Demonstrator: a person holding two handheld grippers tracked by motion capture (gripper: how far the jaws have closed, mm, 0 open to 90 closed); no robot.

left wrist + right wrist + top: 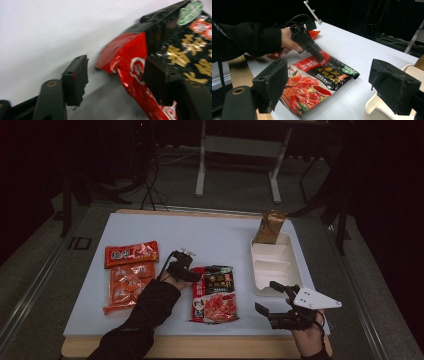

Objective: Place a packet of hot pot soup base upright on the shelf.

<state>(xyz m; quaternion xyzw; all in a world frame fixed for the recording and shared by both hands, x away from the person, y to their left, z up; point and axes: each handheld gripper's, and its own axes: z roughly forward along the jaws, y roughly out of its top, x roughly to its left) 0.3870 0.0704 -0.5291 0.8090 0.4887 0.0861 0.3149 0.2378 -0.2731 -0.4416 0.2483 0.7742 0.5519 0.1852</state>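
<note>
A black and red food packet [215,294] lies flat in the middle of the white board [210,232]. My left gripper [196,276] points down at its top left corner. In the left gripper view the jaws [116,67] stand open astride that red corner [125,55]: one pad is over the packet's face, the other beside it over bare board. The right gripper view shows the left gripper [318,57] with its tip on the packet [317,87]. My right gripper [265,296] hovers open near the front edge, with nothing in it [334,75].
Two red packets [131,254] [127,287] lie at the board's left. A white divided tray [276,265] stands at the right with a brown packet [269,226] leaning at its far end. Beyond the board are a dark floor, cables and a table frame [240,145].
</note>
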